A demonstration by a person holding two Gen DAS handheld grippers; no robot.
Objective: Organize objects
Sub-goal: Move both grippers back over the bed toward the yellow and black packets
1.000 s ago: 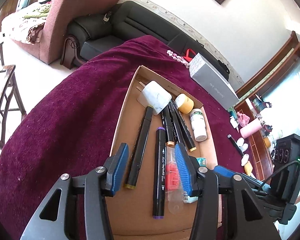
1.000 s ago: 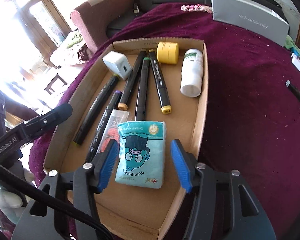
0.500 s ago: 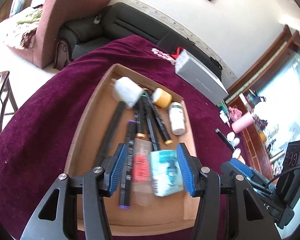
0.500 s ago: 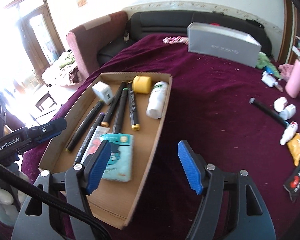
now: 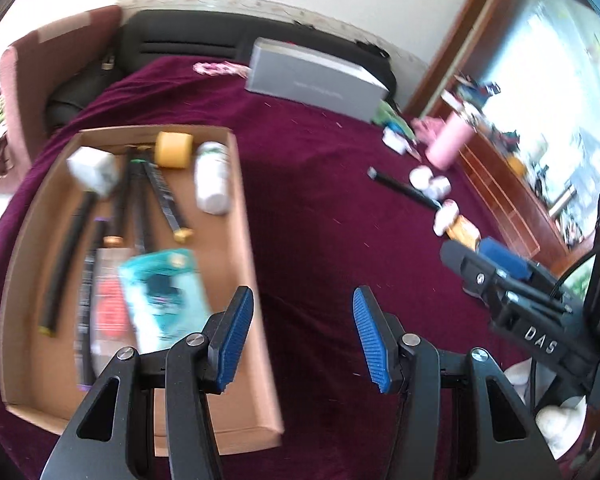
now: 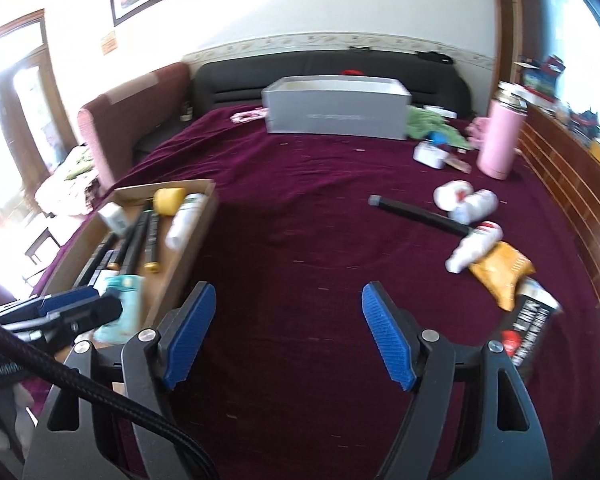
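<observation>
Cardboard tray [image 5: 256,216] already holds markers and tissue pack [image 5: 162,292]; your left gripper [image 5: 302,338] gapes empty, right gripper [image 6: 288,336] opening, empty; black marker [image 6: 418,215], bottles [image 6: 466,200] remain.

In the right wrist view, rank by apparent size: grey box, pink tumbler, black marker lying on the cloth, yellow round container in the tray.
1. grey box
2. pink tumbler
3. black marker, long but thin
4. yellow round container

The left gripper [image 5: 303,338] points obliquely downward, jaws parted and empty. The right gripper [image 6: 288,334] points likewise; its jaws are opening wider, nothing between them.
</observation>
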